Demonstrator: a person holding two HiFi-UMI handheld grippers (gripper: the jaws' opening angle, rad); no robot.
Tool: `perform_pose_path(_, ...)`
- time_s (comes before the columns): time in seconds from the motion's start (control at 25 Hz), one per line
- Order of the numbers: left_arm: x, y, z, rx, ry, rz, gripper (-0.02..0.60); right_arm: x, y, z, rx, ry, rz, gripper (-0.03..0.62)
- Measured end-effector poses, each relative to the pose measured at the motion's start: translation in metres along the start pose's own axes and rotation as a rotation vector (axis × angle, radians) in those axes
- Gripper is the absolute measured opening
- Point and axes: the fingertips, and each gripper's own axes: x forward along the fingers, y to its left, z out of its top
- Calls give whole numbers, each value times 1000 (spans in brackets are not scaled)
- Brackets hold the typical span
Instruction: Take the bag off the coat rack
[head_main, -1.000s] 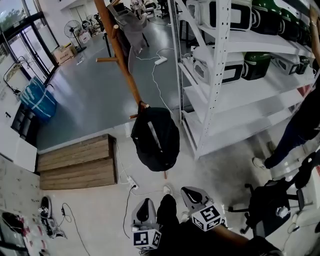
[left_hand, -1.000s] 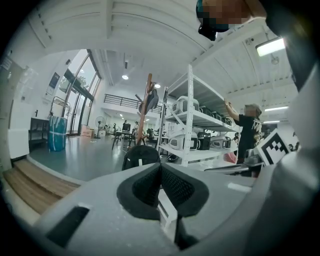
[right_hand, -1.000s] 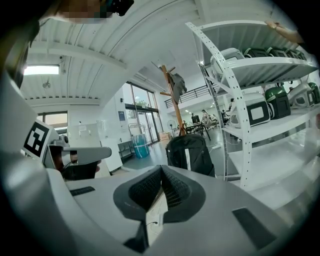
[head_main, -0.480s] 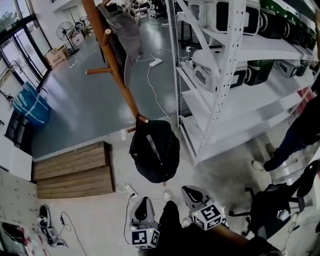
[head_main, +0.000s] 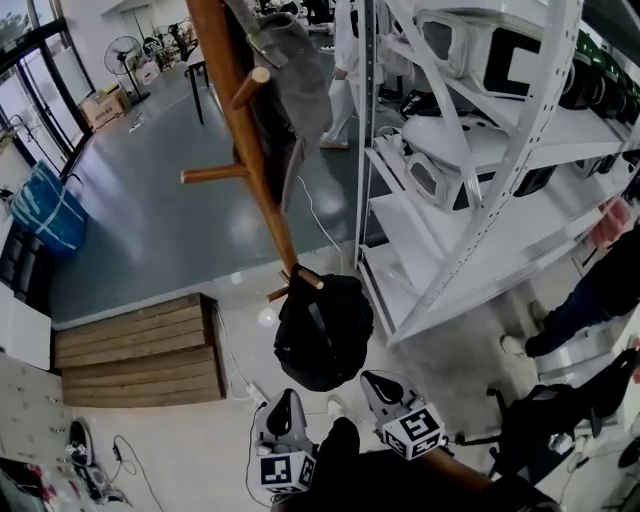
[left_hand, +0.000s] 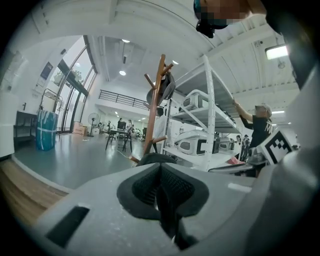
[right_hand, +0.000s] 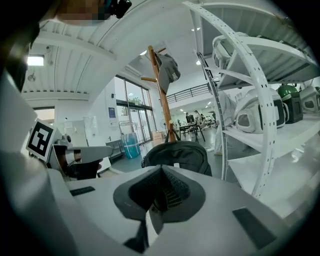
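A black bag (head_main: 322, 330) hangs by its strap from a low peg of the leaning wooden coat rack (head_main: 245, 150). A grey garment (head_main: 290, 70) hangs higher on the rack. Both grippers are just below the bag in the head view, the left gripper (head_main: 283, 400) under its left side and the right gripper (head_main: 377, 382) under its right, neither touching it. Each is shut with nothing between its jaws. The left gripper view shows the left gripper (left_hand: 162, 192) with the bag's top (left_hand: 156, 158) behind it. The right gripper (right_hand: 159, 192) has the bag (right_hand: 179, 155) close ahead.
White metal shelving (head_main: 480, 150) loaded with white and green appliances stands right of the rack. A person (head_main: 590, 290) stands at the shelving's right end. A wooden step (head_main: 140, 350) lies left, a black office chair (head_main: 540, 420) right. Cables and a power strip (head_main: 255, 390) run on the floor.
Both grippers and the head have moved forward toward the rack. The bag and the pole now look larger and nearer. Both grippers stayed shut.
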Motion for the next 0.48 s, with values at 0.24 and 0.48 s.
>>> perform_pose_path(0.24,35,34,22,97,-37,5,15,44,-6,21,-28,19,-13,12)
perform_pose_path(0.48,61,60,21,90,65,-22,15,77,-10,33,-45,42,-12,12)
